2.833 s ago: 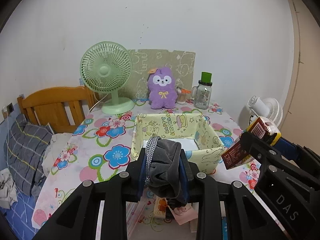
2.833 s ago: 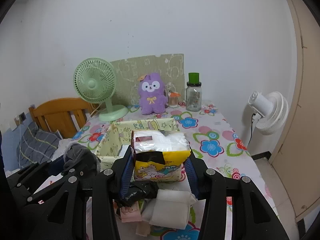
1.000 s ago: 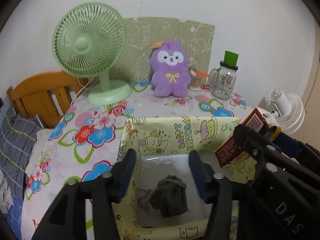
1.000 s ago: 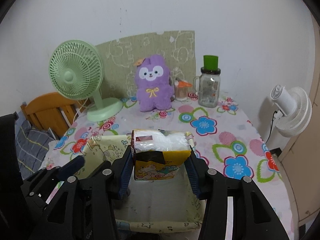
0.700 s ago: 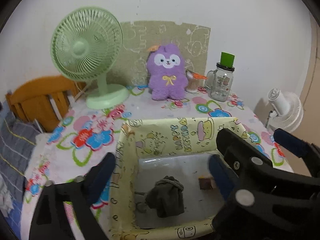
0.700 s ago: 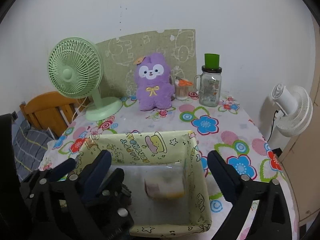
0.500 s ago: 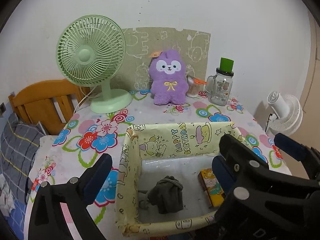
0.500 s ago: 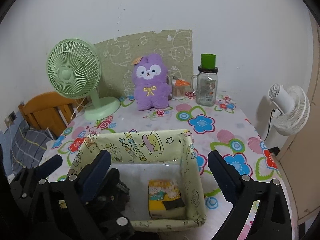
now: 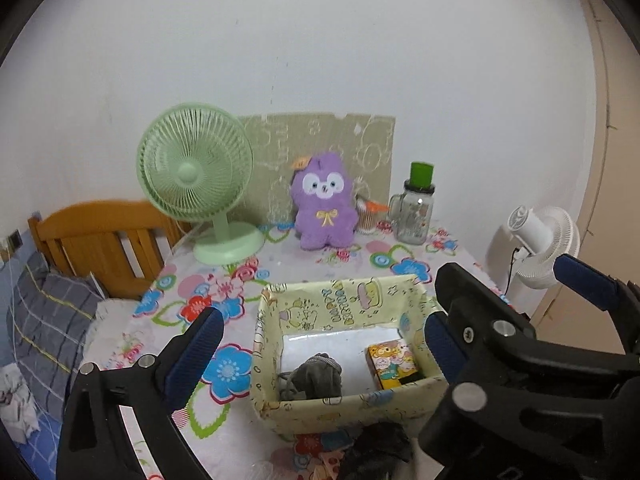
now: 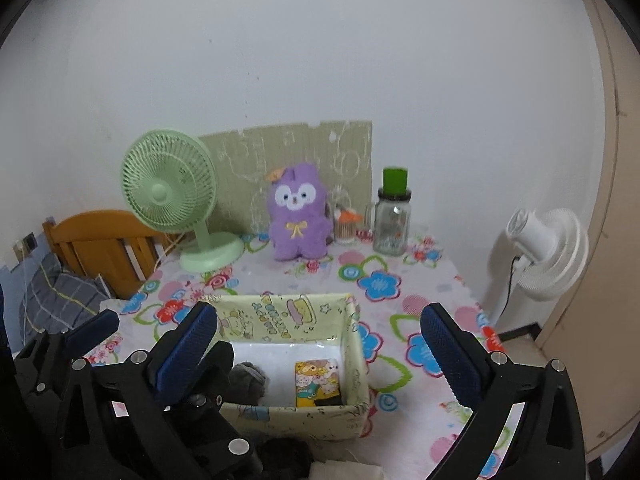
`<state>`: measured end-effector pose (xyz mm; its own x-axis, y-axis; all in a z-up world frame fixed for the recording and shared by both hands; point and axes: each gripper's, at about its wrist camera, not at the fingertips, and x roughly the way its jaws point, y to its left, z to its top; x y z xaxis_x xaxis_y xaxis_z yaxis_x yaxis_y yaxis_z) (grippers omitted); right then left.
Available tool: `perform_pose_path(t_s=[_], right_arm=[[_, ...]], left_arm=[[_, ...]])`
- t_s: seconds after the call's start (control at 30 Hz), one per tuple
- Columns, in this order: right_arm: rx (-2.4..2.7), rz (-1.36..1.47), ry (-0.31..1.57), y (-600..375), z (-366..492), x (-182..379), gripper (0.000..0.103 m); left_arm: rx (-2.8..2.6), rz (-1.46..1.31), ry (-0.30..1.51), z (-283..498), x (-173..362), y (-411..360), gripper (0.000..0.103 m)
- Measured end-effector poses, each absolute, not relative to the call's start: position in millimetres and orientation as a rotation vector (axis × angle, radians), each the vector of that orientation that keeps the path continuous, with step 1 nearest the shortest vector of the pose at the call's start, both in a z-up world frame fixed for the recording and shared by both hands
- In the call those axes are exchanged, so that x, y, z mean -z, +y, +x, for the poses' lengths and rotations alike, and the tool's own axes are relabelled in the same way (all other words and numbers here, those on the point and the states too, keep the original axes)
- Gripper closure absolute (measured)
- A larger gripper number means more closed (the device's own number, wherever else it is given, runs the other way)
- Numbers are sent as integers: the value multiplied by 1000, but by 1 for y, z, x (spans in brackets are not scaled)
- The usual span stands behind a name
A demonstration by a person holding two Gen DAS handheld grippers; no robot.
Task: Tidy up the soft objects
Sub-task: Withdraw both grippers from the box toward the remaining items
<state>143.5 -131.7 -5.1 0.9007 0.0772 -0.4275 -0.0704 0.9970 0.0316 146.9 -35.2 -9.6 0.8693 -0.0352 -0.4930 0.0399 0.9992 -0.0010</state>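
Both tongs, left [image 9: 320, 344] and right [image 10: 320, 340], gaped wide and empty above the box [image 10: 352, 344], while the remaining dark cloth [image 9: 380, 450] lay near, below them.

A pale yellow box [image 9: 343, 404] printed with cartoon figures holds a dark grey cloth [image 9: 318, 376] and a yellow tissue pack [image 9: 390, 364] with bear pictures. Beneath the box spreads a white tablecloth [image 10: 400, 280] with blue, red and pink flowers. Behind the box stand a mint-green fan [image 9: 196, 176], a purple plush [image 9: 324, 208] with a yellow bow, and a clear jar [image 9: 414, 216] with a green lid.
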Motion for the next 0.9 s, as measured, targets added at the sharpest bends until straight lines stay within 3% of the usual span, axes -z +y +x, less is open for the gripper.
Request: perform_pose_path(t_s=[0.4,0.9], right_arm=[[-87,-2,371,-135,73,-28,0],[-98,0,399,-135,28,-4,0]], left_arm=[[26,22,430,81,-21,-38,0],[55,-3,460,35,4,-34,0]])
